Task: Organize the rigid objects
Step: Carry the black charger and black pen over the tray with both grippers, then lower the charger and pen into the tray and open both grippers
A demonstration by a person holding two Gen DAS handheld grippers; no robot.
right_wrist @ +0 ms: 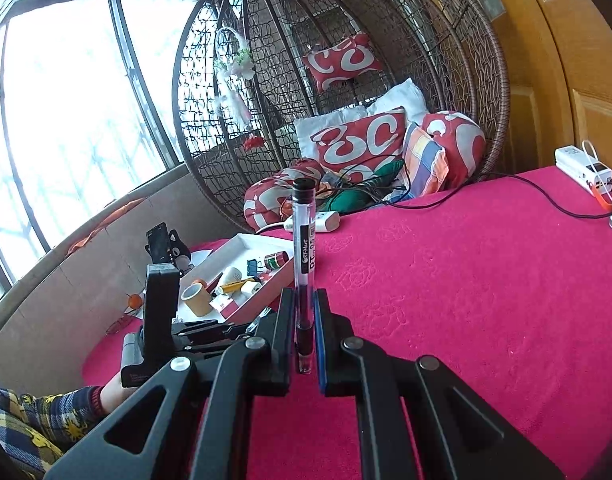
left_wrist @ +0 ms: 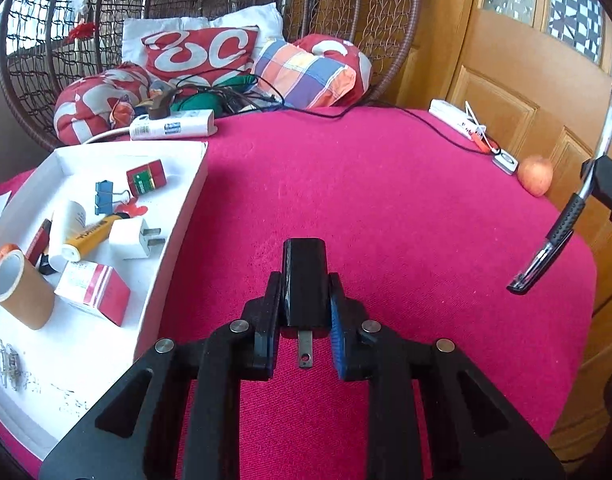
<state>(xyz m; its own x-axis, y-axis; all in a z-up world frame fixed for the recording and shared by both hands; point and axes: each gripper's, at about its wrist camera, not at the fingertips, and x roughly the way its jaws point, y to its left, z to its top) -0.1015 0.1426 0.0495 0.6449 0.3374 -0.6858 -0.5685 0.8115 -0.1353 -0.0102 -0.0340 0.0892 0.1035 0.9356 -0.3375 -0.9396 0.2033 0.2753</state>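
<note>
Both grippers — left gripper (left_wrist: 304, 300) and right gripper (right_wrist: 304, 320) — are showing matte black angular linkages, round silver pivot pins and blue finger pads; the person is wearing a navy-and-yellow plaid sleeve (right_wrist: 34, 420).

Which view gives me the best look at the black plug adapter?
Left wrist: the black plug adapter fills the centre, clamped in the left claw, prong visible. The right wrist view doesn't show it, only the left claw's body from behind.
</note>
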